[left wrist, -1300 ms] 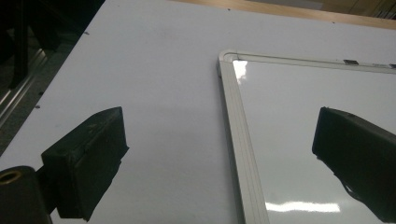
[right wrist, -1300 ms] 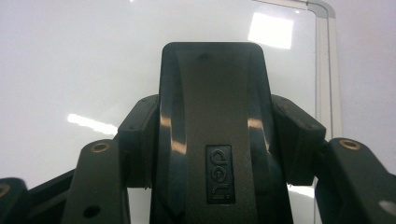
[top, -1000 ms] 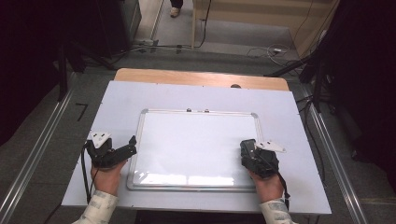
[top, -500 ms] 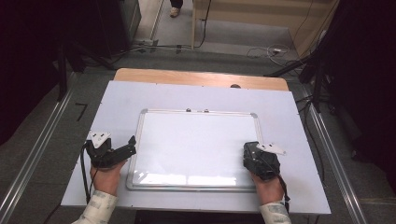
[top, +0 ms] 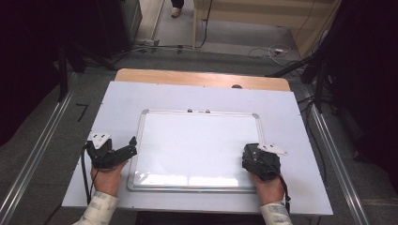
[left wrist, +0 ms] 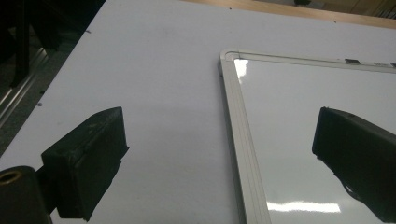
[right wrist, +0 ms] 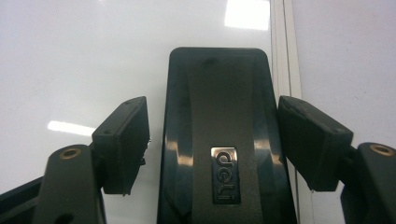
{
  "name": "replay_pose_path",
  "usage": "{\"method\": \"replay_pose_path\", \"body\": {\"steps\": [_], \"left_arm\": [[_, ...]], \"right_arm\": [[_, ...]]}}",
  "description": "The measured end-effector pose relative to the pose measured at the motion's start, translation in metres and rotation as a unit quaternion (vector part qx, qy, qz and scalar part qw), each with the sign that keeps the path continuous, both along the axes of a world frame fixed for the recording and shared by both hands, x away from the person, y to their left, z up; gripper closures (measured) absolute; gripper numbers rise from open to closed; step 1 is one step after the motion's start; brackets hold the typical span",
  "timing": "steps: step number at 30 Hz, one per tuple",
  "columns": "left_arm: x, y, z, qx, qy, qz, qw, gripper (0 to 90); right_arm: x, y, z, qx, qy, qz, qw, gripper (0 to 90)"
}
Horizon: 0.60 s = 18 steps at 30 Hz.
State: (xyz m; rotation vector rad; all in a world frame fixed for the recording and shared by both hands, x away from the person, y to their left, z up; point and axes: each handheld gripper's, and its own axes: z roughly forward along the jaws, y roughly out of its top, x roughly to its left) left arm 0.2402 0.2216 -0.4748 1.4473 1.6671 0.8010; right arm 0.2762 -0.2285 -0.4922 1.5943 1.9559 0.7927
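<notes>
Seemingly near finished: whiteboard clean, black eraser resting at its lower right edge between right gripper jaws just opening, released; left gripper spread wide, empty, lower left; probably only withdrawal left.

A lab or test room is shown, a place set up for recording, not a home. A wide flat white table top is laid on a light brown wooden board, straight ahead of the black hand-held left gripper. Long shiny metal rails are seen on the grey floor, out to the side of that gripper. Thin black and white cables are spread over the floor far ahead of it, past the table. Dark black stands and black curtains are placed around the table's sides.
</notes>
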Motion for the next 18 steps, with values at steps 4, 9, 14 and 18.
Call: {"method": "replay_pose_path", "body": {"steps": [4,9,14,18], "left_arm": [[0.000,0.000,0.000,0.000,-0.001,0.001,1.0000,3.4],[-0.001,0.000,0.000,0.003,0.001,0.001,1.0000,3.4],[-0.001,-0.001,0.000,0.005,0.001,-0.001,1.0000,3.4],[0.000,0.000,0.000,0.004,0.001,0.000,1.0000,3.3]], "right_arm": [[-0.004,-0.002,0.007,0.003,-0.012,0.001,0.9999,23.1],[-0.010,-0.006,0.018,0.022,-0.024,0.006,0.9994,23.0],[-0.016,0.000,0.029,0.018,-0.041,0.051,0.9977,22.2],[-0.012,0.004,0.036,0.025,-0.037,0.077,0.9960,21.4]]}}
